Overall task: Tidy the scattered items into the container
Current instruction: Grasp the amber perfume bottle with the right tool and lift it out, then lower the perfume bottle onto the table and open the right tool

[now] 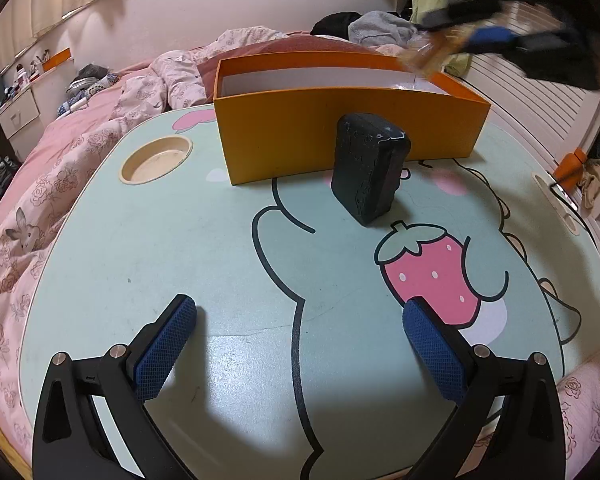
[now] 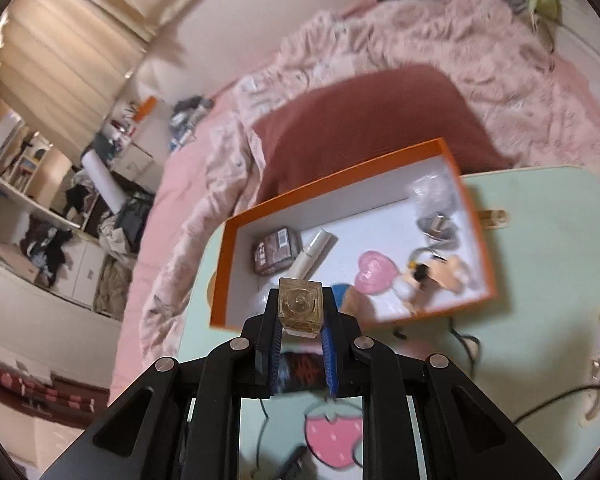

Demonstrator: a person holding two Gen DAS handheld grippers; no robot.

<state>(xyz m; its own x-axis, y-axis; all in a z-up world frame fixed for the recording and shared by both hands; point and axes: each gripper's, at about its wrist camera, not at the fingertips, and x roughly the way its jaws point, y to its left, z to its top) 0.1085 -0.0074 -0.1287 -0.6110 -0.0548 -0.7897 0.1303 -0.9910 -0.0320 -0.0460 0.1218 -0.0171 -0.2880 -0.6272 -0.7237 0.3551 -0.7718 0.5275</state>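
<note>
Soft, even indoor light is cast, and a dim shadow is thrown on the table beneath the left gripper. The right-wrist view is smeared by motion blur. Strong fisheye bending and dark corners are seen at all edges.

No text, brand, number or sign can be read in either view: print is borne by the brown packet inside the orange box, but it is too blurred to be made out.
</note>
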